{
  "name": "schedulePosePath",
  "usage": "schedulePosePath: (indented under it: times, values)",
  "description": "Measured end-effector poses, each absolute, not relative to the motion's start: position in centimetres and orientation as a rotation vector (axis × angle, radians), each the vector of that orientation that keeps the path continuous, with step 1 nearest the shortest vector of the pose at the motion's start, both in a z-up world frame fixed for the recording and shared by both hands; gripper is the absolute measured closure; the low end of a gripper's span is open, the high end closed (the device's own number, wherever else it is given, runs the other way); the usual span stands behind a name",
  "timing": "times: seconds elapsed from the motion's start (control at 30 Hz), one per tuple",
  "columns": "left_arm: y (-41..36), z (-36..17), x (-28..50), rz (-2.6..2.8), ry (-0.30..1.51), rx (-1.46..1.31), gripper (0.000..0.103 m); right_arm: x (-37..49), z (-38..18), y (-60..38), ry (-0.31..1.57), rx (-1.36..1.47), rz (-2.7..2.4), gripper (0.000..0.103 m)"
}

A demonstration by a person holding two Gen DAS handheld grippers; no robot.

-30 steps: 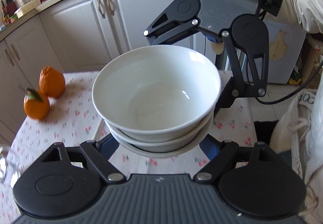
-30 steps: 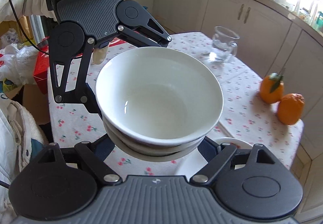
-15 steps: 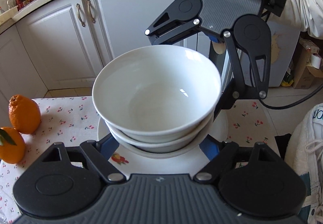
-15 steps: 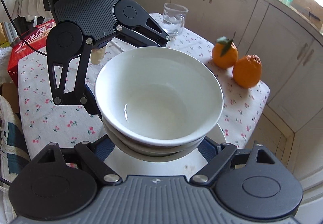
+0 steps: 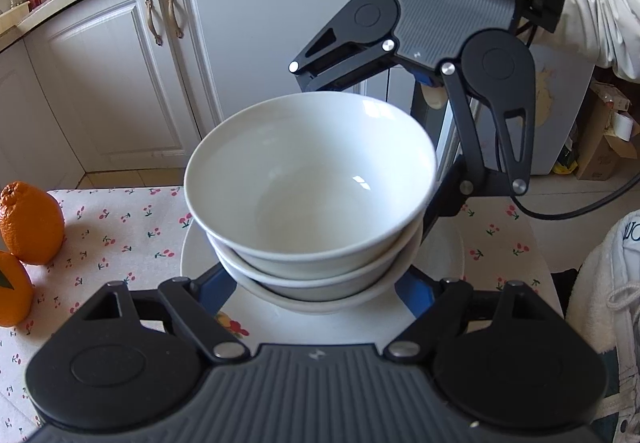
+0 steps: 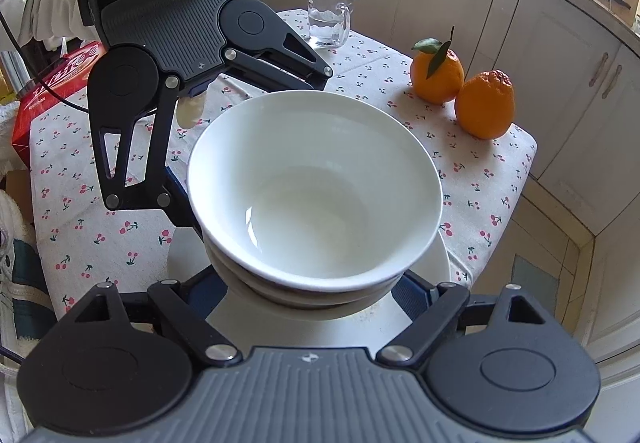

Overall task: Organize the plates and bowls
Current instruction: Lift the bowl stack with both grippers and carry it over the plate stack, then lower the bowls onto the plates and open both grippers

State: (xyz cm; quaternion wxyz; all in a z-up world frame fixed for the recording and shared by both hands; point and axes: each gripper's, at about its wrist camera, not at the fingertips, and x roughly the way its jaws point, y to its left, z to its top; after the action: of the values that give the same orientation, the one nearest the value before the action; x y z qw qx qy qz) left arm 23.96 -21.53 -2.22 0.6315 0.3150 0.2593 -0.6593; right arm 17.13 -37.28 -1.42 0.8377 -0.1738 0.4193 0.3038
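**— Where are you in the job?**

I have the cherry-print table (image 6: 120,211) under me with a white plate (image 5: 200,243) lying on it, and I hold the stack of white bowls (image 5: 312,179) right over that plate. Three bowls, I think, nested; the lowest shows only as a rim. The step in hand is setting the stack down onto the plate.

**— How are the claws?**

The left gripper (image 5: 320,279) has its fingers spread wide around the near side of the stack, blue pads against the lower bowls. The right gripper (image 6: 308,283) does the same from the opposite side, so the stack is carried between the two. Neither is pressed together; each is pinching the bowls across a wide span.

**— Are the bowls touching the plate?**

I cannot tell. The foot of the stack is hidden behind its own rims in both views, so it may be resting or just above.

**— What does the next move ask for?**

Judging from this, a level descent with both hands together, keeping the stack centred on the plate, then easing the pads off evenly so nothing tips. The two oranges (image 6: 460,91) and the glass mug (image 6: 330,19) stand well apart, so they should not interfere.
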Motion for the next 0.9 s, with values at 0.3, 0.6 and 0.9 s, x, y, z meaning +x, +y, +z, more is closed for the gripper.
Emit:
schedulePosePath:
  times: [0.3, 0.6, 0.9]
  values:
    - [-21.9, -2.5, 24.2, -1.517, 0.604, 0.728, 0.018, 17.2, -1.8, -37.2, 0.896, -0.372, 0.633, 0.012]
    - [-21.8, -2.6, 24.4, -1.487, 0.614, 0.711, 0.013, 17.1, -1.9, -37.6, 0.886, -0.349, 0.611, 0.011]
    - [-18.4, -0.9, 20.6, -1.332, 0.504, 0.730, 0.009, 15.1, -1.0, -37.0, 0.879, -0.339, 0.529, 0.006]
